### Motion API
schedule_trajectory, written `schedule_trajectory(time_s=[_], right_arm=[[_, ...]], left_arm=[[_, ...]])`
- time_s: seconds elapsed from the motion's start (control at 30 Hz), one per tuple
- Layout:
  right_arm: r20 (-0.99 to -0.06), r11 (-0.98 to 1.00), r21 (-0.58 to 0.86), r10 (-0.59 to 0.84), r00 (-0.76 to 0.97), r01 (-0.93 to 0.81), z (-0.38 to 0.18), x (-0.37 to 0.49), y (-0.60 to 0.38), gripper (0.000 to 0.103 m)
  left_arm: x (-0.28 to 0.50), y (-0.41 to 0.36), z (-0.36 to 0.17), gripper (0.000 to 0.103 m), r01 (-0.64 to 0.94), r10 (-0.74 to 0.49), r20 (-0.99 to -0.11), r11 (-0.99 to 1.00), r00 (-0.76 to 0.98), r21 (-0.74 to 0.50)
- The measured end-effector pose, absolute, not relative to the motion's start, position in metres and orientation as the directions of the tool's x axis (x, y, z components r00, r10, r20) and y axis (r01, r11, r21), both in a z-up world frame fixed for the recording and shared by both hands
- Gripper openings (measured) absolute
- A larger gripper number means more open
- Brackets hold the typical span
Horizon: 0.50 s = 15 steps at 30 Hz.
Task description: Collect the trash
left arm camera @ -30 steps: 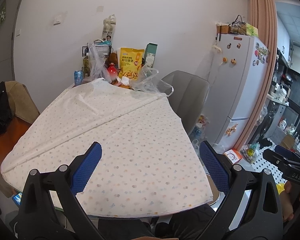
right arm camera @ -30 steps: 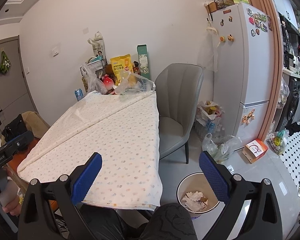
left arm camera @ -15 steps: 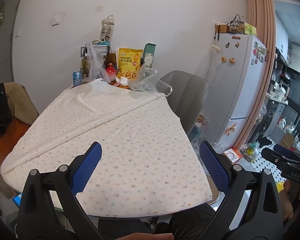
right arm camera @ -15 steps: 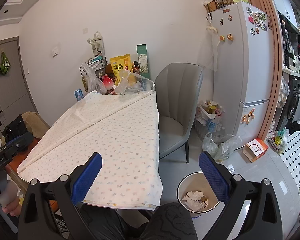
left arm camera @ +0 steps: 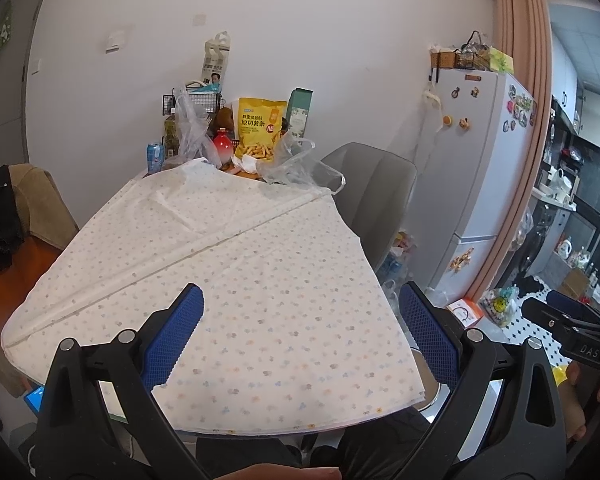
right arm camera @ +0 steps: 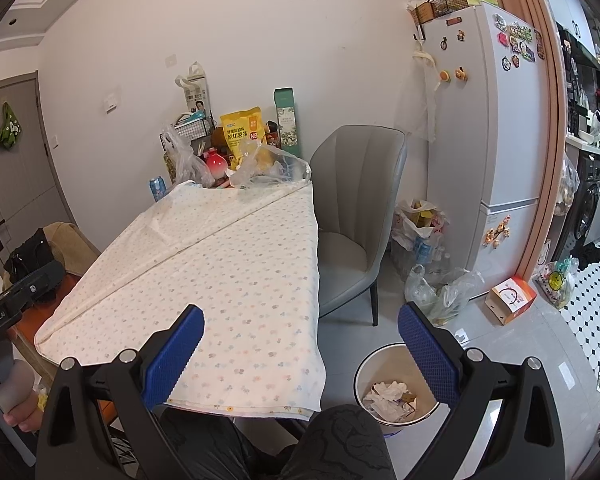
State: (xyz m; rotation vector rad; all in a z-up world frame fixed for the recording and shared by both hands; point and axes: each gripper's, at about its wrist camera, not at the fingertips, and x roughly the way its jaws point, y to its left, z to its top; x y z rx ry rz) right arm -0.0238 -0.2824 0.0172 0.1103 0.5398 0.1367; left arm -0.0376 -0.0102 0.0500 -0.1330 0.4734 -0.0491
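Right wrist view: the refrigerator (right arm camera: 504, 152) stands at the far right, with a grey chair (right arm camera: 356, 216) between it and the table. The table carries a folded, flower-printed tablecloth (right arm camera: 228, 276) whose broad surface is bare. At the far end of the table, against the wall, stands a cluster of goods: a yellow snack bag (right arm camera: 243, 132), clear plastic bags (right arm camera: 268, 166), a red bottle (right arm camera: 215, 163) and a blue can (right arm camera: 157, 188). On the floor just beside the near table corner sits the white waste bin (right arm camera: 396, 388), already holding crumpled paper (right arm camera: 388, 394). More plastic bags (right arm camera: 440, 292) and a small orange-and-white box (right arm camera: 511, 299) lie on the floor near the refrigerator.

The right gripper (right arm camera: 300, 354) is released, its blue pads wide apart and empty, poised over the table edge and the bin. In the left wrist view the left gripper (left arm camera: 300, 340) is likewise spread wide and holds nothing, above the near cloth.

Judged from this, some trash is already binned and the near cloth is clear. Whether anything in the far cluster or on the floor counts as remaining trash cannot be told.
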Motion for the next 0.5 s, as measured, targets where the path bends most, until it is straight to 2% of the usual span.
schedule_trajectory(time_s=[0.5], right_arm=[[-0.503, 0.985, 0.140, 0.158, 0.849, -0.101, 0.0153, -0.0247, -0.2811, 0.095]], left_arm=[[-0.0365, -0.0110, 0.0502, 0.097, 0.012, -0.076, -0.455, 0.990, 0.887, -0.141]])
